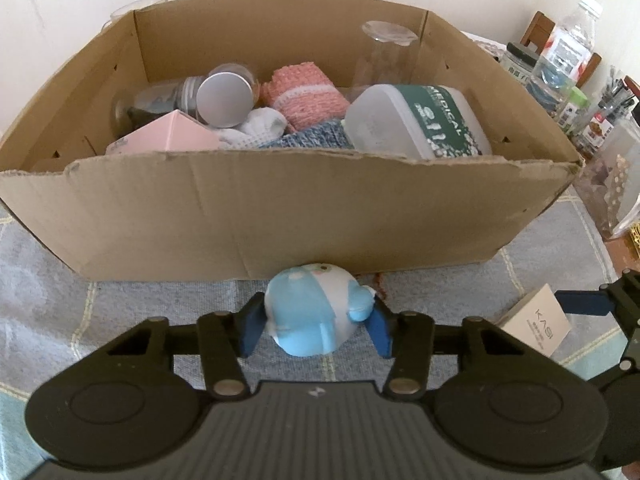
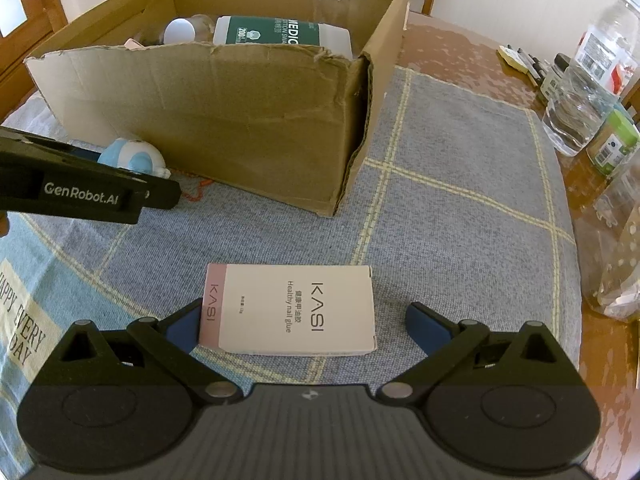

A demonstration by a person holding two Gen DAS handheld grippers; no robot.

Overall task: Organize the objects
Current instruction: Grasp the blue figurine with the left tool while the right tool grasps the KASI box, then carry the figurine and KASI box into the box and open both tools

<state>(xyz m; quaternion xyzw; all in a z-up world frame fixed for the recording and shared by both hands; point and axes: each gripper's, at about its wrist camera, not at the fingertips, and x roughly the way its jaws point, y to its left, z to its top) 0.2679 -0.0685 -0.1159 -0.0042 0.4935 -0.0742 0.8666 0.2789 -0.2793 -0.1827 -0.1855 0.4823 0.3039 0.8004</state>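
Note:
A blue and white soft toy (image 1: 316,308) sits between the blue pads of my left gripper (image 1: 316,326), which is shut on it just in front of the cardboard box (image 1: 260,216). The toy also shows in the right wrist view (image 2: 132,158), with the left gripper's body in front of it. A white KASI nail glue box (image 2: 292,310) lies flat on the blue checked cloth (image 2: 460,220). My right gripper (image 2: 308,326) is open around it; the left pad touches its pink end, the right pad stands apart. The KASI box also shows in the left wrist view (image 1: 536,322).
The cardboard box holds a medical swab tub (image 1: 420,120), a pink knitted roll (image 1: 304,98), a pink carton (image 1: 168,136), metal-lidded jars (image 1: 224,98) and a clear glass (image 1: 384,52). Bottles and jars (image 2: 588,92) crowd the table's right edge.

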